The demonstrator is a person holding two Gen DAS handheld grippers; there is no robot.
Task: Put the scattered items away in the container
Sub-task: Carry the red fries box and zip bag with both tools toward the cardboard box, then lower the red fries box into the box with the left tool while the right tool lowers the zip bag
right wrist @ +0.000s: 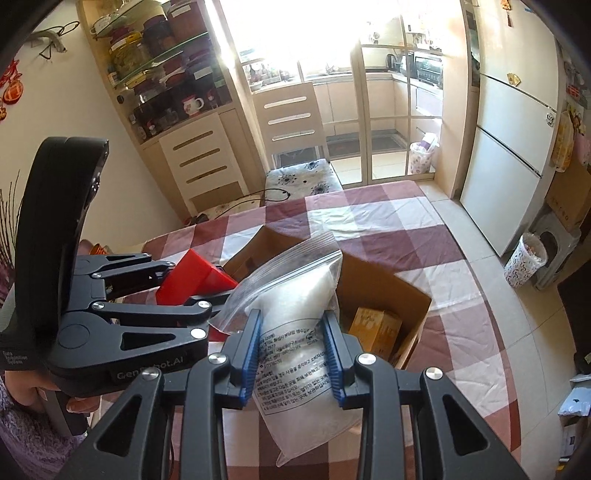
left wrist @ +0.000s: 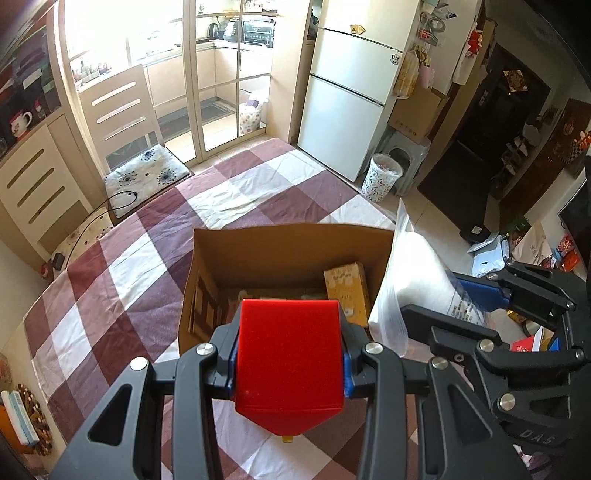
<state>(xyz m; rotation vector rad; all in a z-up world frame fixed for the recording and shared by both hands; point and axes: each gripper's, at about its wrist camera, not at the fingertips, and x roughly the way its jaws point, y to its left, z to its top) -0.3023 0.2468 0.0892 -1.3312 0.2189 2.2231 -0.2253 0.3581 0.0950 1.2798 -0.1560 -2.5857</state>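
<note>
Carrying two items above an open cardboard box [left wrist: 291, 254] on the checked tablecloth [left wrist: 122, 273].
Left gripper [left wrist: 290, 360] has its blue pads clamped on a red carton [left wrist: 288, 354], held over the box's near edge; right gripper [right wrist: 293, 356] pinches a clear zip bag of white powder [right wrist: 295, 295] just beside it, above the box.

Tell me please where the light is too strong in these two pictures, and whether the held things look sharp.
Left wrist view: the window is washed out white; the red box in the left gripper is sharp. Right wrist view: the window glares too; print on the plastic bag in the right gripper reads clearly. Both views bend at the edges.
</note>
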